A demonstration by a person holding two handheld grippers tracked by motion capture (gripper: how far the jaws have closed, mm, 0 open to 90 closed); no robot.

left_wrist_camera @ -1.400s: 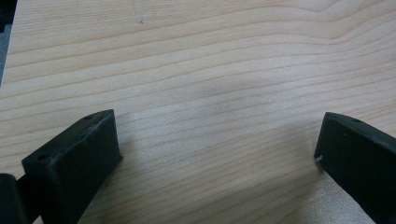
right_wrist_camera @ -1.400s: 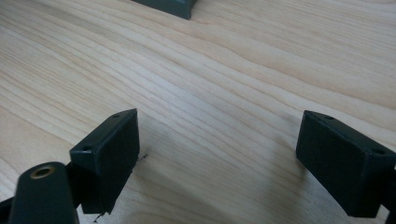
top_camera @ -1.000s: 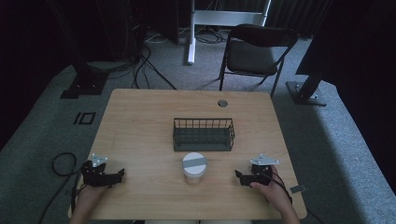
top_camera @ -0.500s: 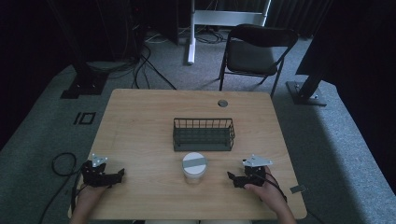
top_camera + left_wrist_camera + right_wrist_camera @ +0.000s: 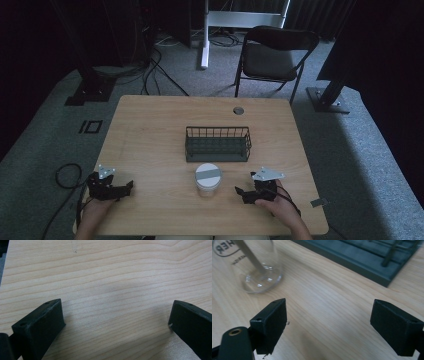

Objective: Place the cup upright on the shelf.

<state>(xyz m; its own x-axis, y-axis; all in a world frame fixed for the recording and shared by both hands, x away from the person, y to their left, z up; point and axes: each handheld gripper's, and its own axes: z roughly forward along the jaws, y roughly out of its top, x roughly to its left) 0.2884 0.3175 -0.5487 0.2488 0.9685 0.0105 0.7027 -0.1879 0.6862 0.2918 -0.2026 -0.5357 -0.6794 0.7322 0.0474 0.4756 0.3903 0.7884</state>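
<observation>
Your glass jar (image 5: 208, 179) stands upright on the wooden surface (image 5: 150, 135), just in front of the wire basket (image 5: 218, 144), on the side nearer to you; the two sit close together but apart. It is clear glass with a white lid and a grey strip across the top. Taking the jar as your landmark, your right tongs (image 5: 248, 194) lie near it on its right, slightly nearer to you, with a strip of bare wood between the tips and the glass. Your left tongs (image 5: 122, 189) lie well apart from the jar on its other side, close to the surface's near left corner.

In the right gripper view your right tongs (image 5: 328, 326) stand wide apart with nothing between them, low over the wood. The base of the jar (image 5: 259, 272) shows up and to the left of the left jaw, not touching it, and a corner of the basket's dark floor (image 5: 372, 262) runs across the top right.

In the left gripper view your left tongs (image 5: 116, 322) are also spread wide, holding nothing, with bare wood grain between and ahead of them. Whether either pair's tips touch the wood cannot be told
</observation>
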